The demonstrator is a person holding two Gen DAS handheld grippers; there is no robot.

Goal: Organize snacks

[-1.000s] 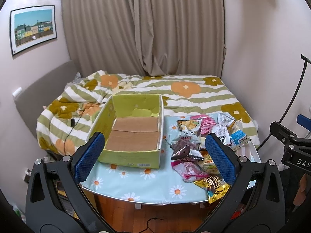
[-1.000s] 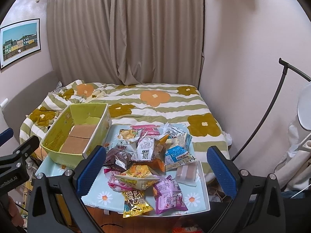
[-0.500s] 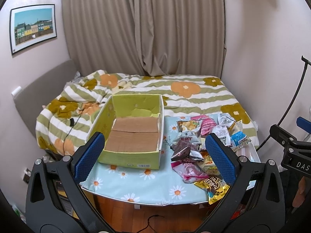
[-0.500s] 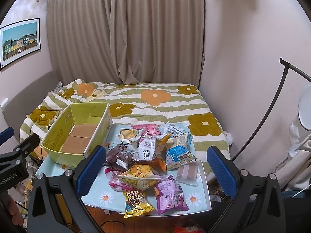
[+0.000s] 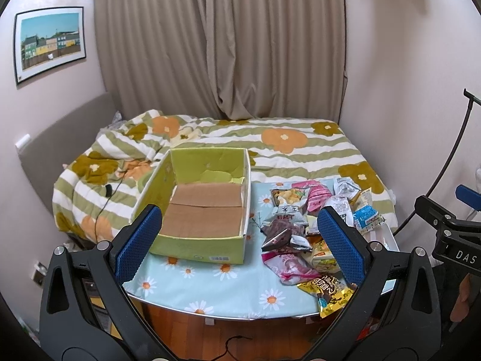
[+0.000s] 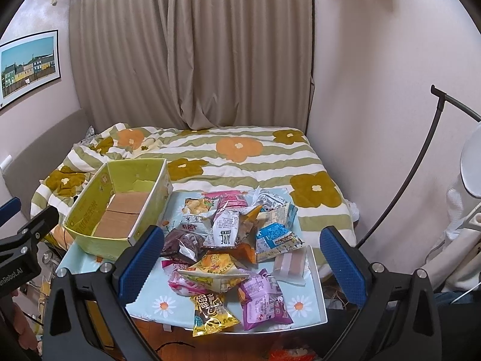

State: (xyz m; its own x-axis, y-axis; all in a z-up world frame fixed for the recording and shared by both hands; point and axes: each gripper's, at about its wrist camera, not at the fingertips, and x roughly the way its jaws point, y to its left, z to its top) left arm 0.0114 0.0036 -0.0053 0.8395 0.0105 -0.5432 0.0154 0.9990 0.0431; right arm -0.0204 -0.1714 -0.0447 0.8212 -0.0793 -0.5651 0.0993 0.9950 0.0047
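Both claws wide open, holding nothing: left gripper (image 5: 240, 248), right gripper (image 6: 243, 260); snack packets (image 6: 231, 249) heaped on the table (image 5: 192, 282) beside the empty green box (image 5: 204, 201). Risk, as I judge it: overlapping slippery wrappers, so a pinch may drag neighbours off the near edge. Against the earlier frames, nearly unchanged, only slight camera drift.

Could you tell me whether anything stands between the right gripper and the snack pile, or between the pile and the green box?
Nothing visible does. The right gripper hangs open above the snack packets, and the green cardboard box sits just beside them on the table, open-topped and holding no snacks.
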